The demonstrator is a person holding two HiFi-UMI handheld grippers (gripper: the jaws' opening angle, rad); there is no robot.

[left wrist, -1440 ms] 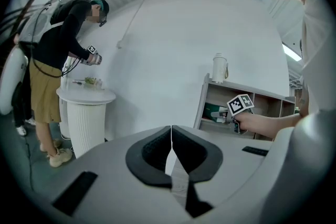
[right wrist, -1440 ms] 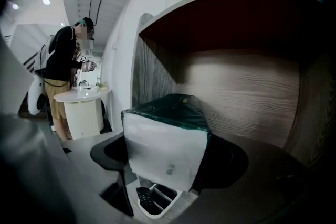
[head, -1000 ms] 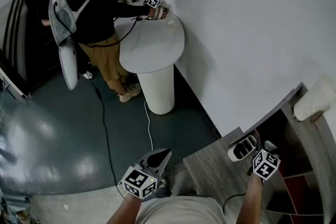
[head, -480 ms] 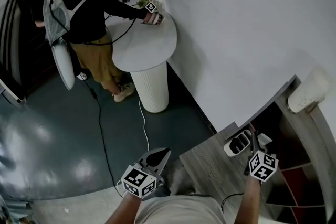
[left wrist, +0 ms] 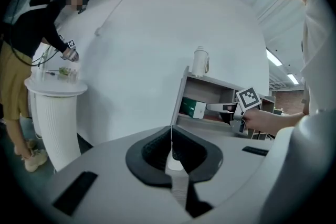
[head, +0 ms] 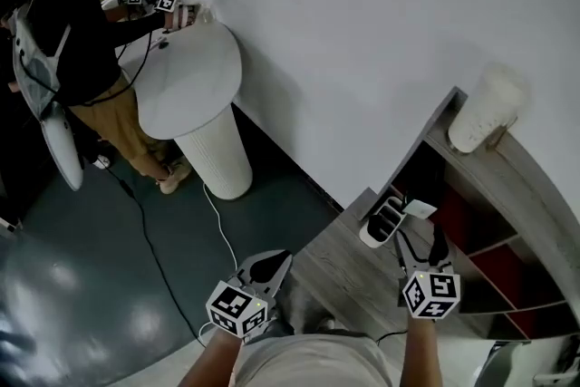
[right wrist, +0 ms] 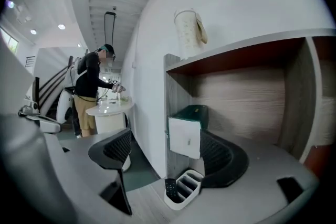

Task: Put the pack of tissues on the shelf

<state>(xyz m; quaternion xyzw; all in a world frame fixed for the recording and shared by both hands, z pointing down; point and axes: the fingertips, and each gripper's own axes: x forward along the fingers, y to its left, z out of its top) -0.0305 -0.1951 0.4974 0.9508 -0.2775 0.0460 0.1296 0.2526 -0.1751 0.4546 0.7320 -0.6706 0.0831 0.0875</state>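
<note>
Right gripper [head: 421, 242] is drawing back from the shelf [head: 507, 166]; its jaws have just been opening and are now standing wide apart, clear of the pack of tissues [right wrist: 185, 134]. The pack is lying in the shelf's left end, close beside the side wall, its long axis running inward and its white end facing out. A white organizer [head: 382, 222] is sitting on the wooden surface [head: 340, 272] just below. The left gripper [left wrist: 170, 134] is hanging back, jaws together and empty.
</note>
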